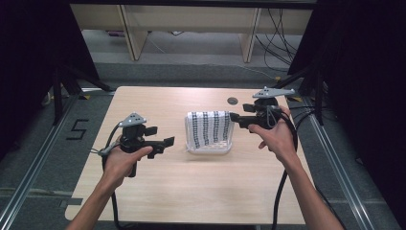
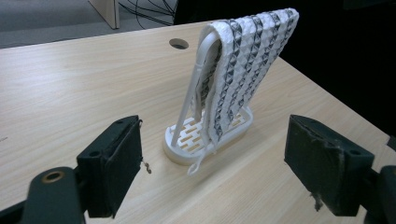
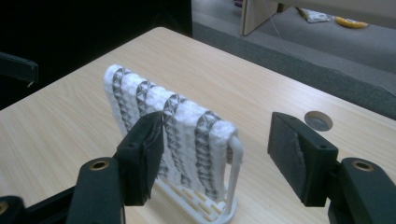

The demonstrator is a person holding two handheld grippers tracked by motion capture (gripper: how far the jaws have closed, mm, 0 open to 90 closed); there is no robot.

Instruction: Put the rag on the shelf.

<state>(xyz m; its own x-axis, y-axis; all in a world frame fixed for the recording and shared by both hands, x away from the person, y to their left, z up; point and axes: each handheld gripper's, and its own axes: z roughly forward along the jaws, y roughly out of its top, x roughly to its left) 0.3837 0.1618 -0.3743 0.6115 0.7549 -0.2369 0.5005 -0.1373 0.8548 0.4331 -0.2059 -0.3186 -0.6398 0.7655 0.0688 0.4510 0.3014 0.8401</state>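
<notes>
A white slotted rack (image 1: 207,148) stands in the middle of the wooden table (image 1: 191,191), with a white cloth patterned in black (image 1: 208,128) draped over its upright loop. My left gripper (image 1: 160,137) hovers open just left of the rack, its jaws wide apart. In the left gripper view the rack (image 2: 187,140) and the cloth (image 2: 243,60) lie ahead between the jaws, apart from them. My right gripper (image 1: 238,116) is open at the cloth's upper right corner. In the right gripper view its left pad (image 3: 144,154) sits close in front of the cloth (image 3: 182,116); the rack's post (image 3: 236,172) stands between the jaws.
A round cable hole (image 1: 232,100) lies in the table behind the rack. Beyond the far edge are wooden furniture legs (image 1: 131,33) and loose cables (image 1: 275,43) on the floor. A "5" mark (image 1: 76,129) is on the floor at left.
</notes>
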